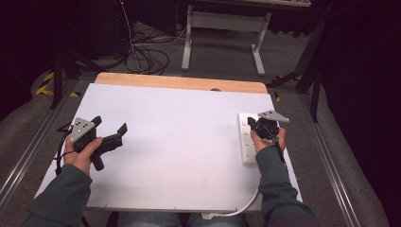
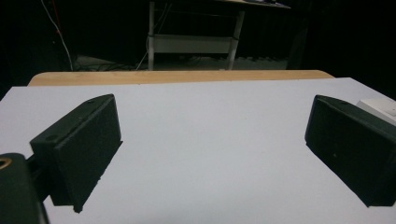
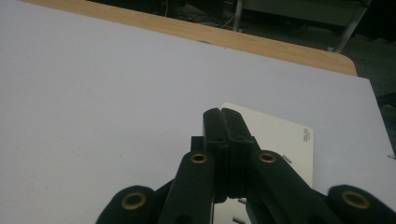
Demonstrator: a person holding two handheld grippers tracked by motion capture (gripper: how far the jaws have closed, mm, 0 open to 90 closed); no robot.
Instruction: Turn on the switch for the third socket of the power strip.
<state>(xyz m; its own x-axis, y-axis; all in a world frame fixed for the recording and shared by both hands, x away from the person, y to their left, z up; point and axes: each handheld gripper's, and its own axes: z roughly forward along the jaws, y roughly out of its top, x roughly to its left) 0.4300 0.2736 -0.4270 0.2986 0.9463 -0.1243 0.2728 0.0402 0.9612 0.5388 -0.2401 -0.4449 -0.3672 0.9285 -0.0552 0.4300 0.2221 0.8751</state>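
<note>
The left gripper is hovering spread wide and empty over the counter, while the right gripper is resting pressed together over the white power strip near the counter's right edge. Pressing down carelessly risks shoving the strip off that edge.

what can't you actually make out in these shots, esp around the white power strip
- Power strip, high view: the right hand and right gripper cover much of it, so its sockets and switches are unclear.
- Right gripper view: the shut fingers hide the strip's near part; the small label is too small to read.
- Left gripper view: the strip's corner is cut off by the right edge.
- White cable, high view: leaves the bottom edge, end unseen.
</note>
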